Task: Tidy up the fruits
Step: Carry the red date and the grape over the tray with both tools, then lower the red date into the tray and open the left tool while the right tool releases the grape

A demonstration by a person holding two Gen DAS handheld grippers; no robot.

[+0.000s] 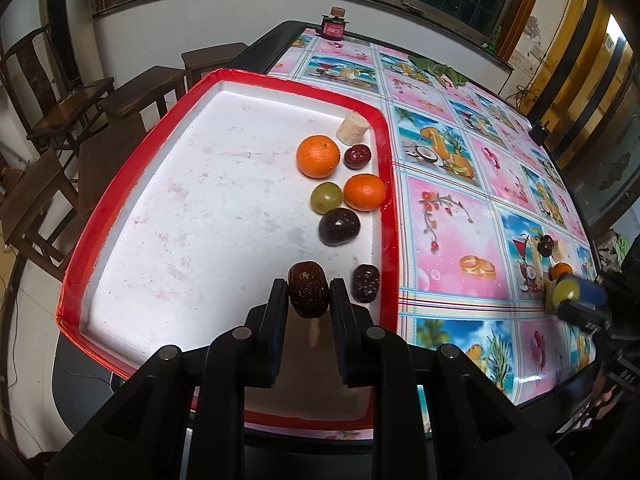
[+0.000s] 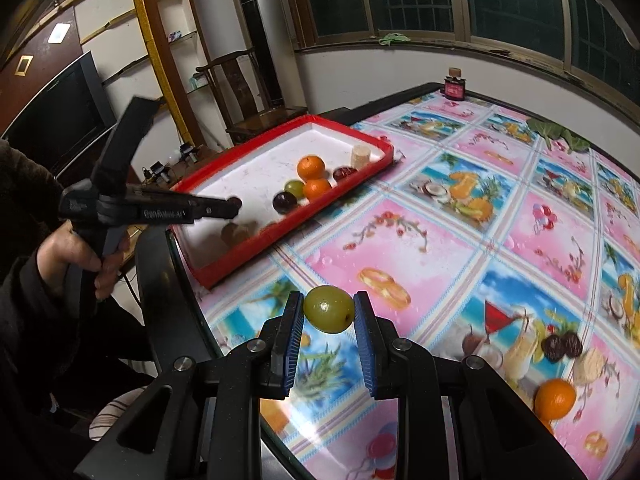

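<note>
My left gripper [image 1: 309, 294] is shut on a brown date [image 1: 309, 289] and holds it above the near part of the red-rimmed white tray [image 1: 224, 80]. The tray holds two oranges [image 1: 318, 156], a green grape [image 1: 327, 197], a dark plum [image 1: 339, 226], a red date [image 1: 357, 156], another dark date [image 1: 365, 283] and a pale chunk [image 1: 351, 130]. My right gripper [image 2: 329, 308] is shut on a green grape [image 2: 329, 309] above the table's near edge, right of the tray [image 2: 240, 260]. An orange [image 2: 555, 398], dark fruits [image 2: 564, 346] and a pale piece [image 2: 590, 366] lie on the cloth.
The table has a pink and blue patterned cloth [image 1: 460, 216]. A small red jar [image 1: 334, 26] stands at its far edge. Wooden chairs [image 1: 72, 108] stand left of the table. The left gripper's handle and the person's hand [image 2: 80, 256] show in the right wrist view.
</note>
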